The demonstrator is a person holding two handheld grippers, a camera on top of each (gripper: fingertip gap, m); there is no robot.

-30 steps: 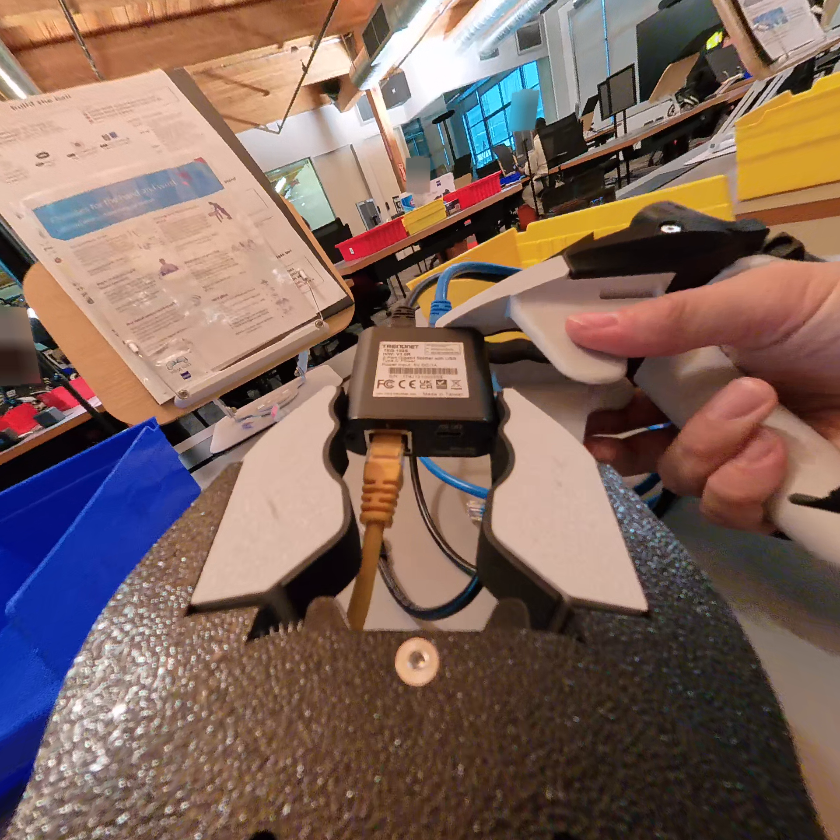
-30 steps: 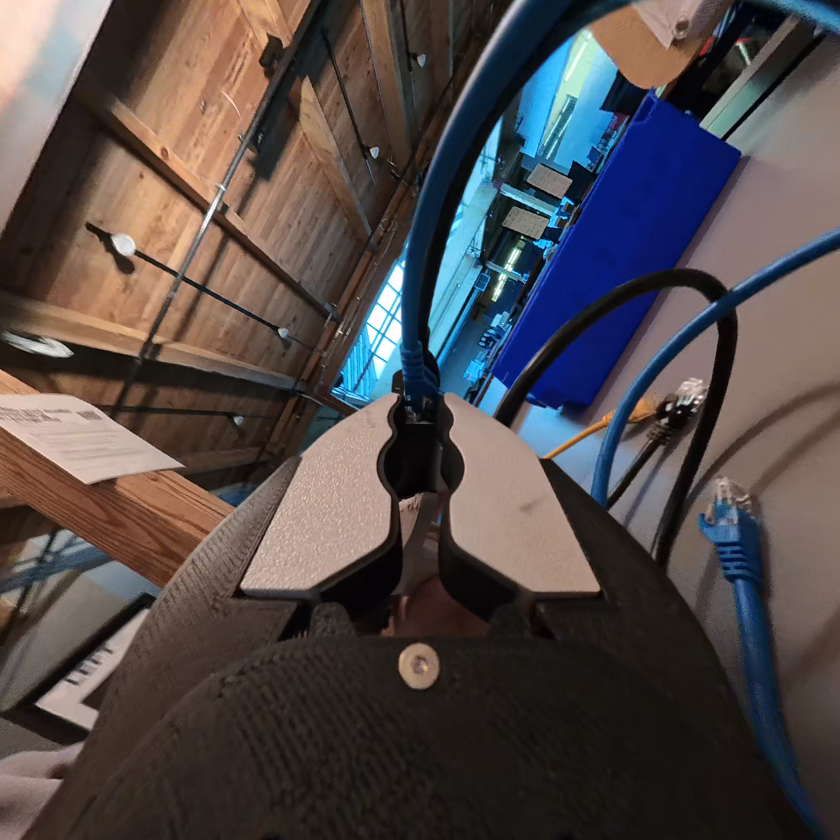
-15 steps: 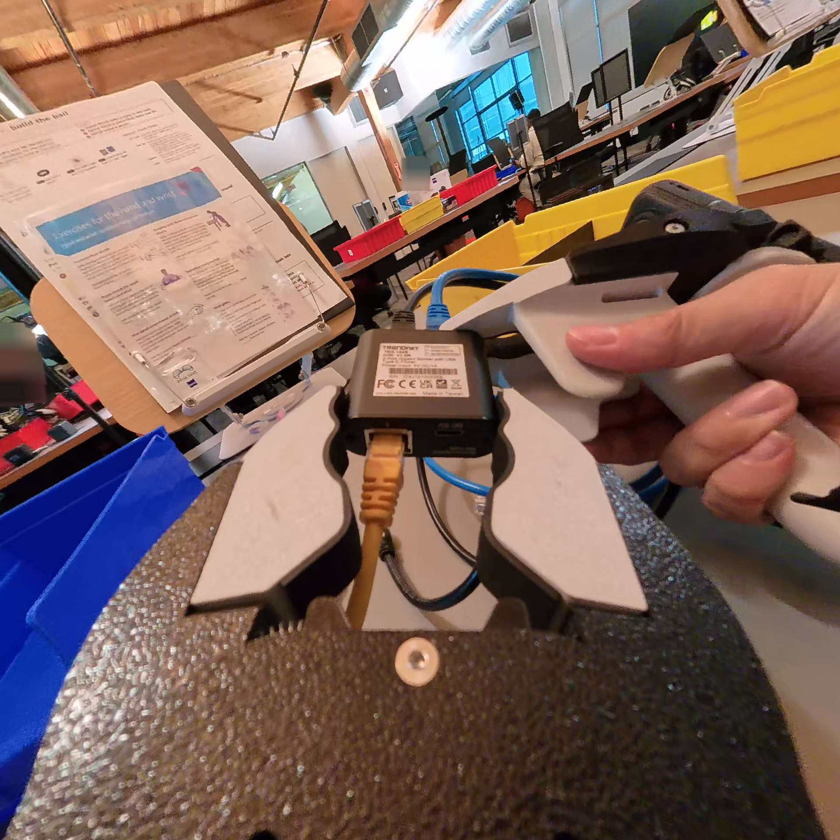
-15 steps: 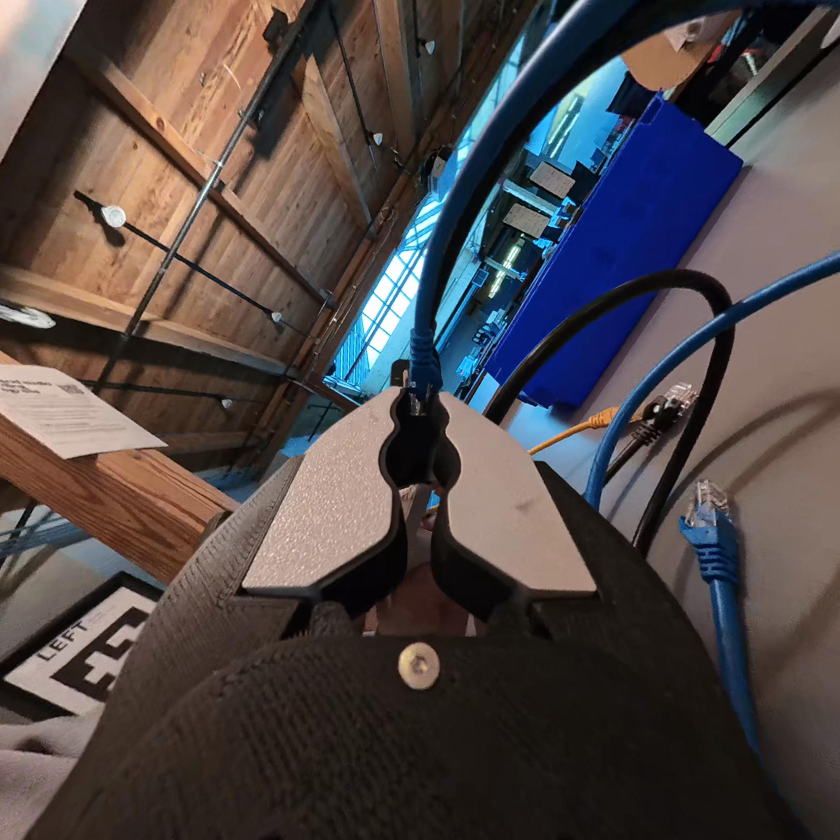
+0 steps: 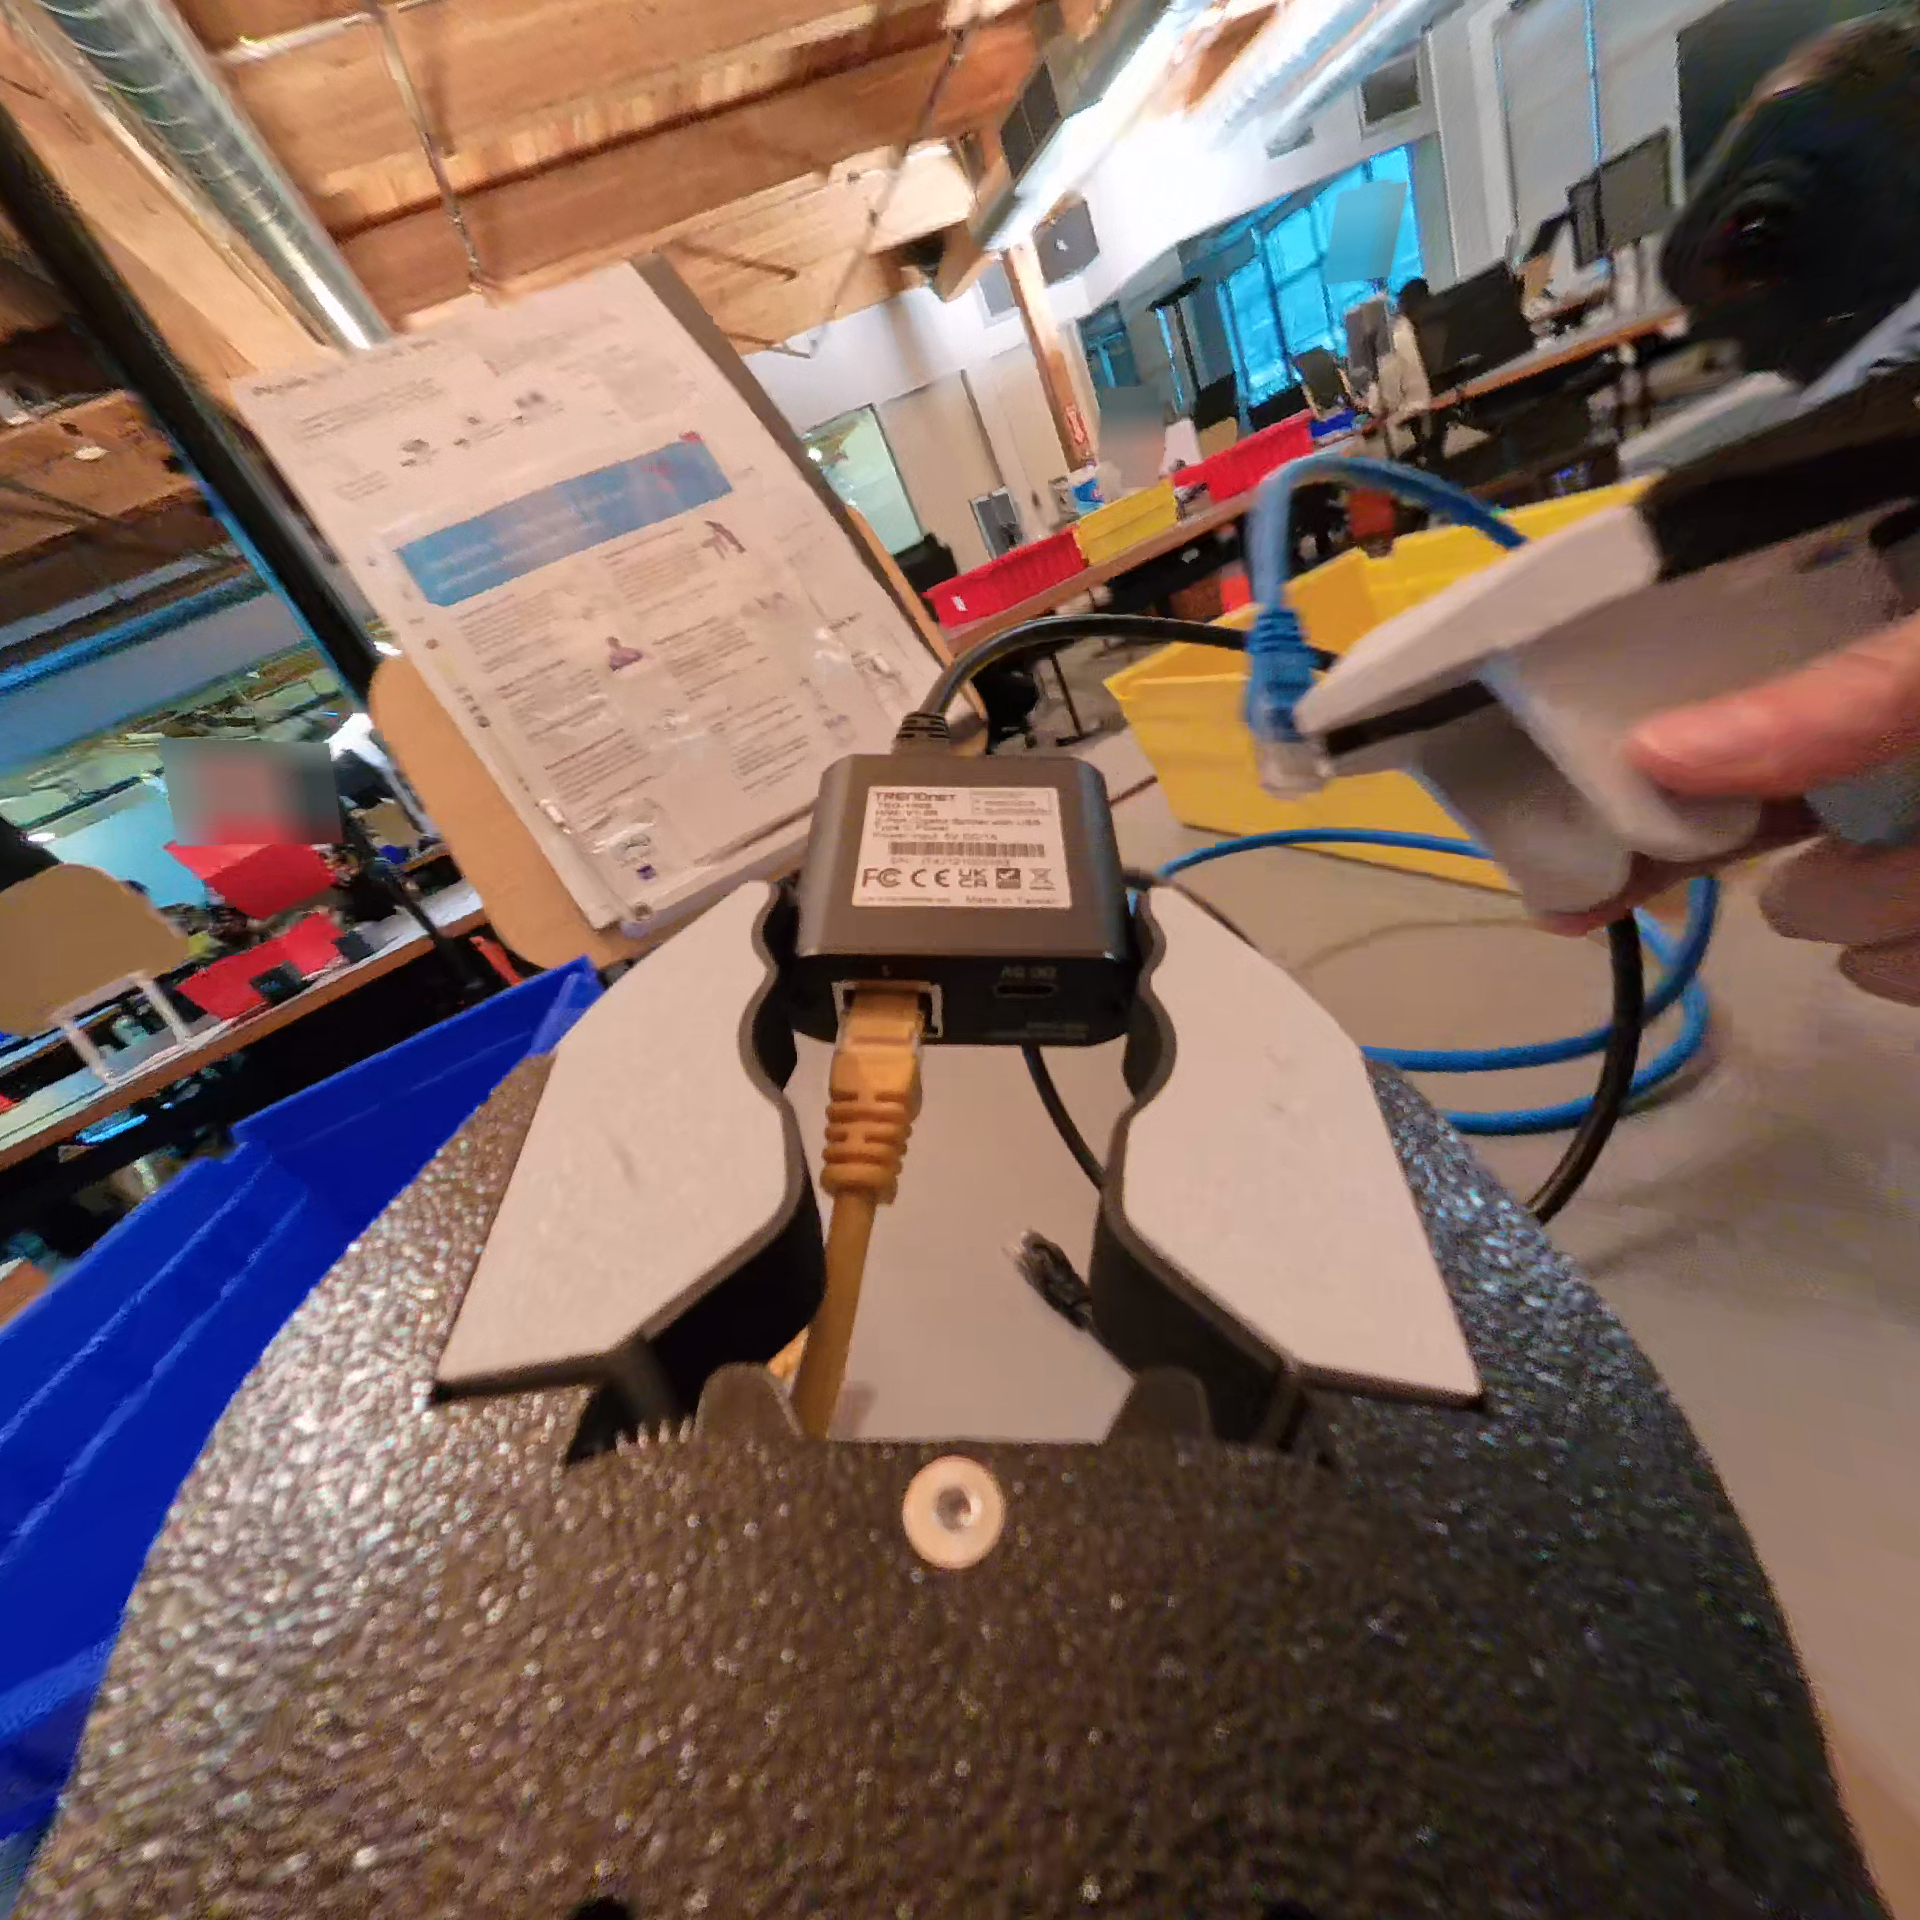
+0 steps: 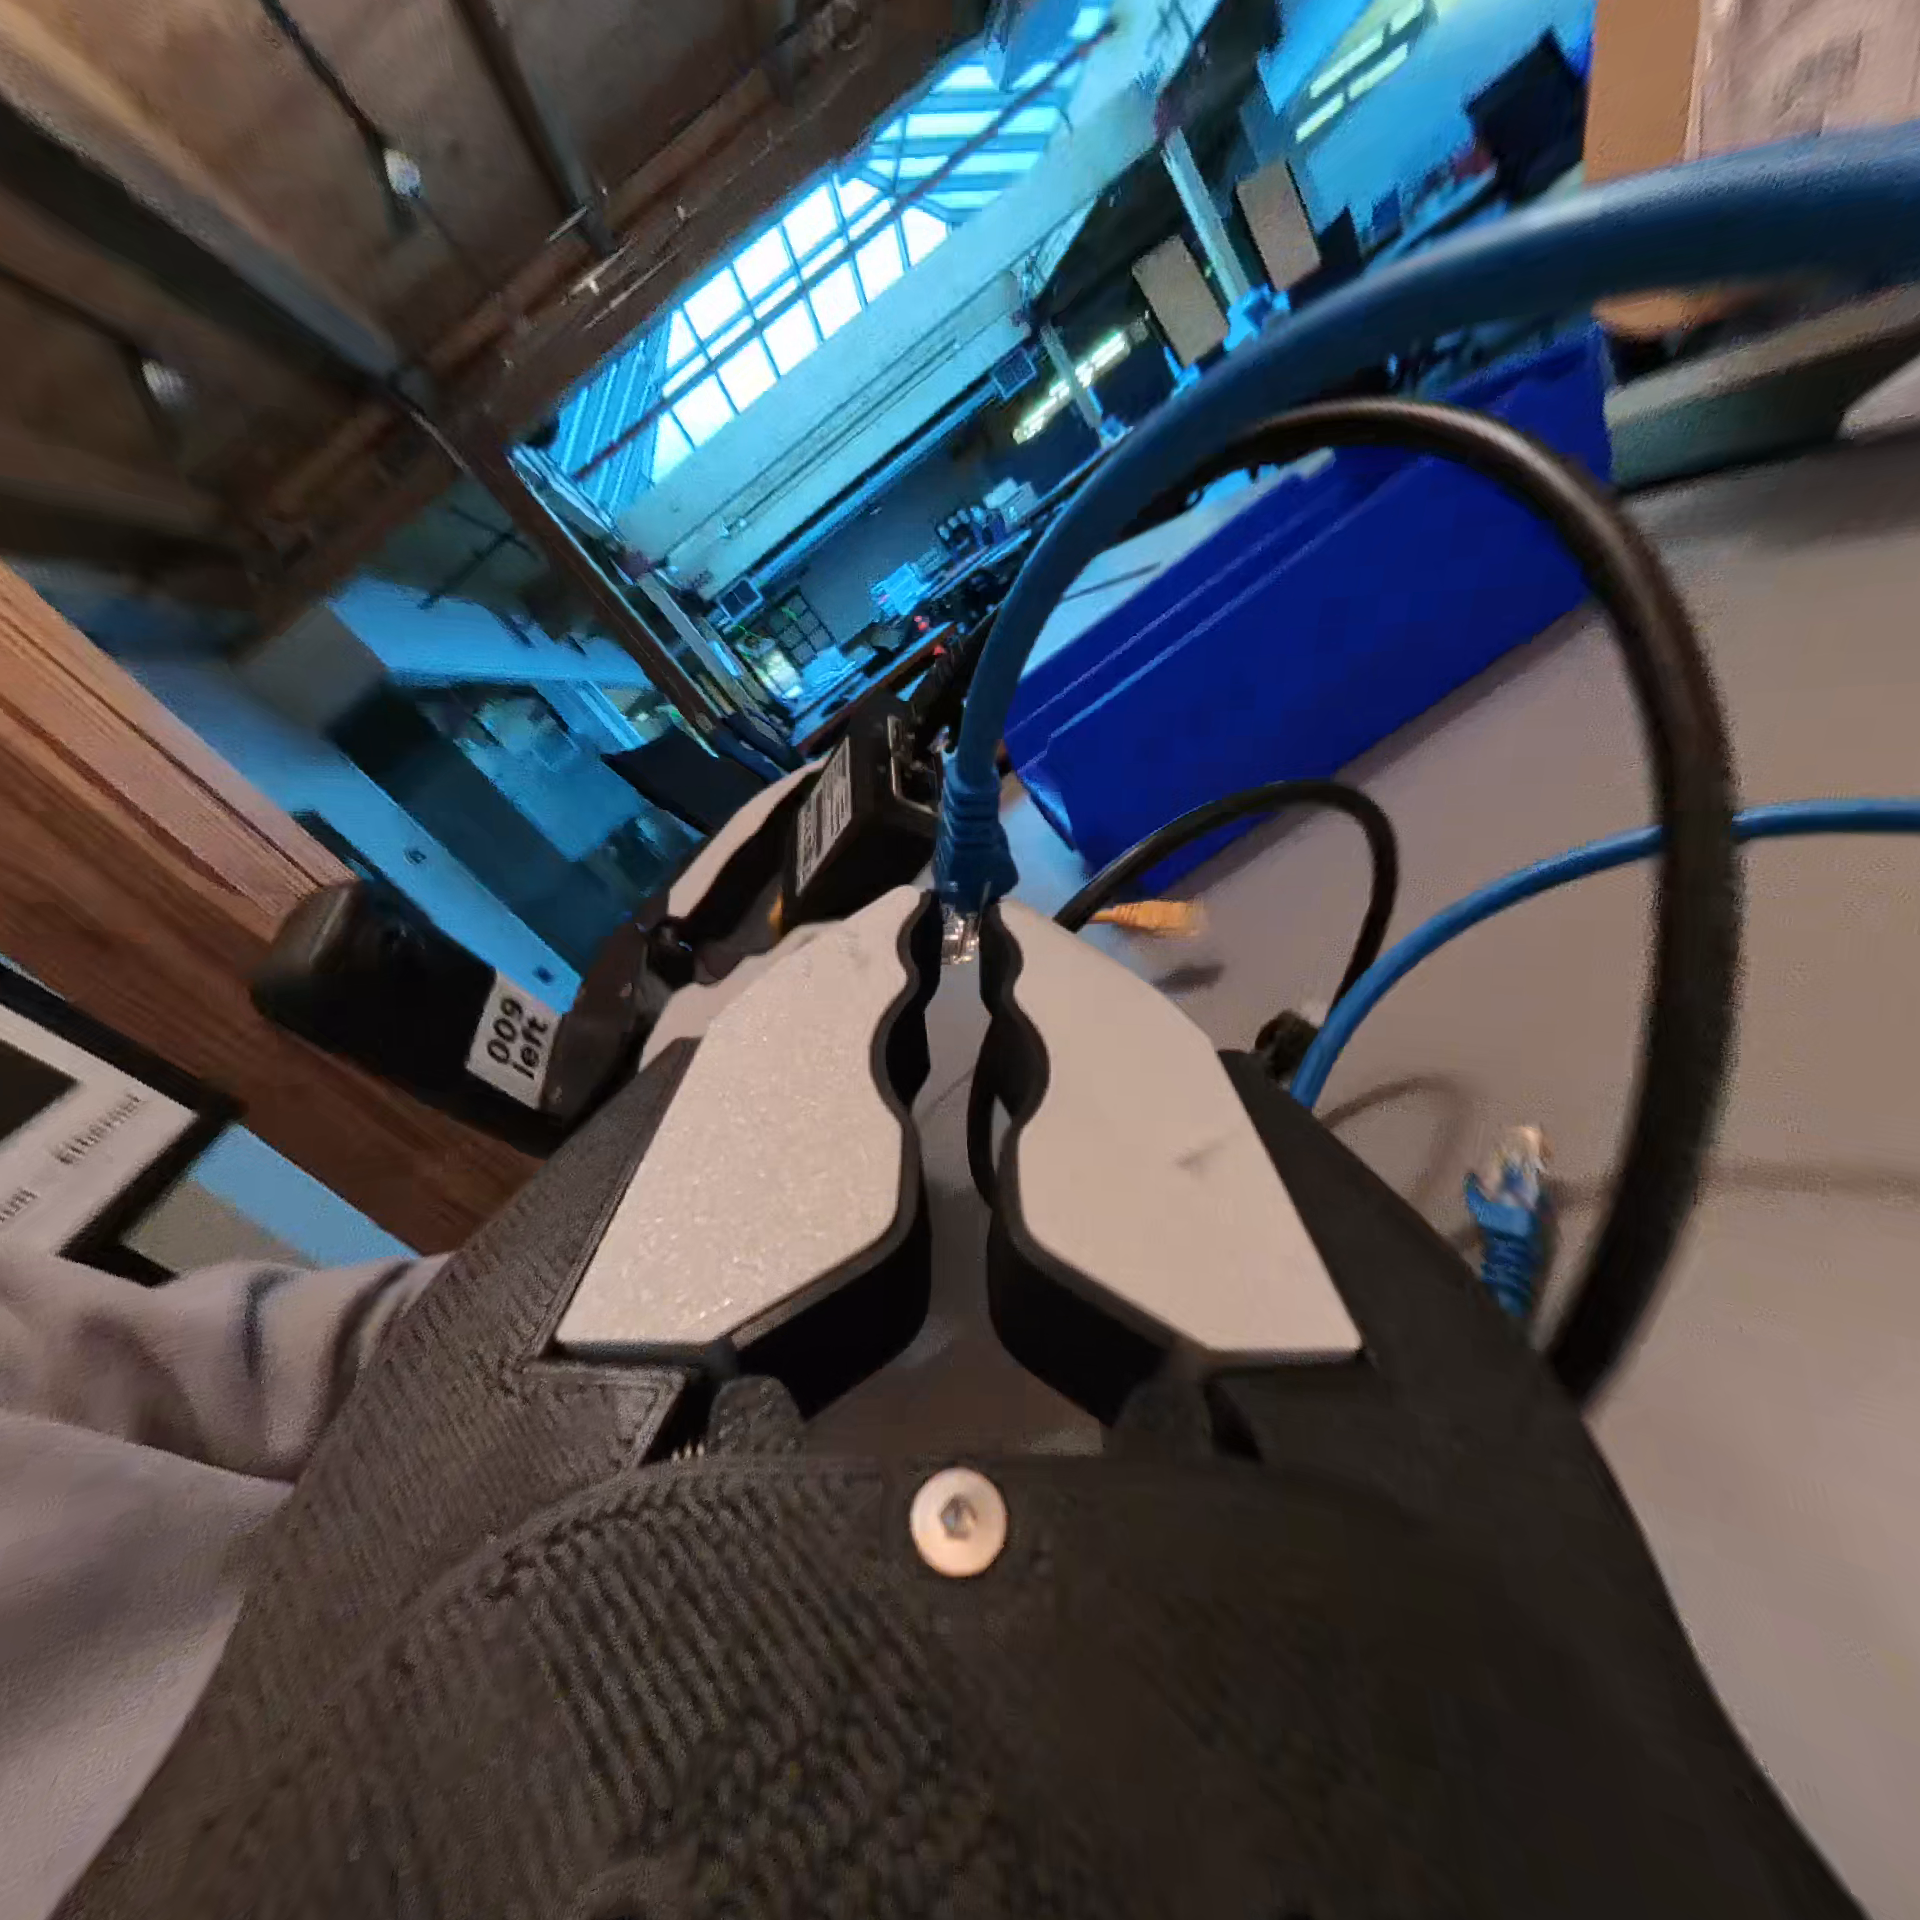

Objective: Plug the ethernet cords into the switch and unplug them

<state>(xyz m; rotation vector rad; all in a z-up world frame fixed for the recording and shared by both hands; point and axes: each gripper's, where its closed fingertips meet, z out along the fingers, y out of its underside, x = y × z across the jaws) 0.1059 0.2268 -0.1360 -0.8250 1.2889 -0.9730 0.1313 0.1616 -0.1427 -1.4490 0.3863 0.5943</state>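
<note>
My left gripper is clamping the black switch between its jaws, with a yellow cord plugged into its near port. Beyond, to the right, my right gripper is pinching the blue cord's plug, clear of the switch.

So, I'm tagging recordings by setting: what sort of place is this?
Most likely a shared workshop or lab, not a home: long worktables lined with red bins and yellow bins, monitors at desks farther back, and exposed timber ceiling beams overhead.
</note>
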